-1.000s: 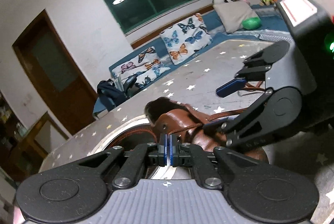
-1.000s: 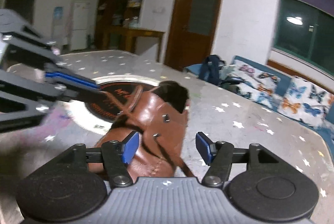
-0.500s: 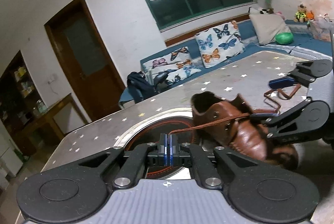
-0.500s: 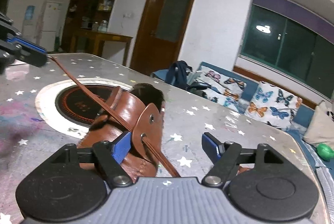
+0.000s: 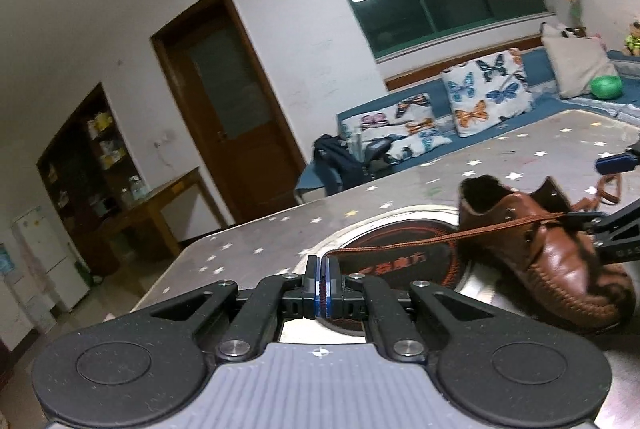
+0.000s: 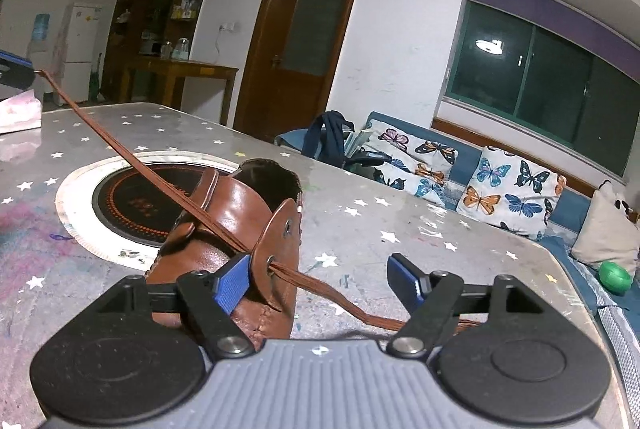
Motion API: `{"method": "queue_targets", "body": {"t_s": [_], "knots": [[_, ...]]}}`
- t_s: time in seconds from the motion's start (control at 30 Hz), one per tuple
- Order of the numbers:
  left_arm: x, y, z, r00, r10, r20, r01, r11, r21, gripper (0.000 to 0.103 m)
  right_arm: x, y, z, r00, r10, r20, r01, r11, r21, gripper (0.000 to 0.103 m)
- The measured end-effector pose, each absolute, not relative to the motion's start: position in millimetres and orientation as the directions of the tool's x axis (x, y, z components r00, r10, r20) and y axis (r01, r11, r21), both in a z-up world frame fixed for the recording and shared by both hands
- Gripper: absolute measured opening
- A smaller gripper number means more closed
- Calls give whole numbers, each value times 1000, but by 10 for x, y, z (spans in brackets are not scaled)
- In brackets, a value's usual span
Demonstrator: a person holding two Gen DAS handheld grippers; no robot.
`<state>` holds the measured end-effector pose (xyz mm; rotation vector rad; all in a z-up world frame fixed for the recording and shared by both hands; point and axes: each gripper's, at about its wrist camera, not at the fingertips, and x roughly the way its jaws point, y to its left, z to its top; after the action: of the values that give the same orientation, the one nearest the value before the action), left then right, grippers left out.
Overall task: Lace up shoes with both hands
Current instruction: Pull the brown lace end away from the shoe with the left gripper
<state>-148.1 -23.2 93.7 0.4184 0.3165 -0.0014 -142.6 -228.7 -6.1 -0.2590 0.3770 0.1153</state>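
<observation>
The left gripper (image 5: pixel 322 283) is clamped on the end of the brown lace (image 5: pixel 452 238), which runs taut to an eyelet flap of the brown leather shoe (image 5: pixel 552 261). The shoe lies on the star-patterned table (image 6: pixel 400 213), partly over the round black inset (image 6: pixel 132 199). The right gripper (image 6: pixel 320 279) is spread wide and holds nothing, its left fingertip against the near eyelet flap and the slack lace (image 6: pixel 332 293) lying between its 2 fingers.

White walls (image 6: pixel 408 9). Brown wooden door (image 6: pixel 308 41) with frosted glass panel. Wide dark window (image 6: pixel 540 69) reflecting a ceiling lamp (image 6: pixel 489 44). Blue sofa (image 6: pixel 568 205) with butterfly-print cushions (image 6: pixel 516 189). Dark shelving (image 6: pixel 160 13), wooden side table (image 6: pixel 180 69), white refrigerator (image 6: pixel 82 49). Star-patterned tabletop (image 6: pixel 400 229) with round inset cooktop (image 6: pixel 136 197).
</observation>
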Motion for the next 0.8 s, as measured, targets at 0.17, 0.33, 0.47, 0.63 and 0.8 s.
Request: {"method": "queue_targets", "body": {"t_s": [0.17,0.33,0.47,0.63,0.8], "knots": [[-1491,-113,947,949,101,-297,26,919,395,3,-1425,-2285,-68,925,57,-375,-149,964,-222,78],[-1493,3,967,947,129,-293,-9,925,380,3,-1426,-2277,-74,927,51,-372,-143,964,-225,79],[-1509,50,958,945,140,-297,-19,926,377,3,-1415,-2265,-85,928,49,-370,-140,965,-224,80],[-1513,94,990,943,188,-273,-79,928,365,3,-1410,-2244,-95,931,38,-363,-129,965,-229,81],[-1516,127,1003,941,230,-248,-122,915,385,3,-1411,-2231,-107,934,28,-357,-121,963,-240,81]]}}
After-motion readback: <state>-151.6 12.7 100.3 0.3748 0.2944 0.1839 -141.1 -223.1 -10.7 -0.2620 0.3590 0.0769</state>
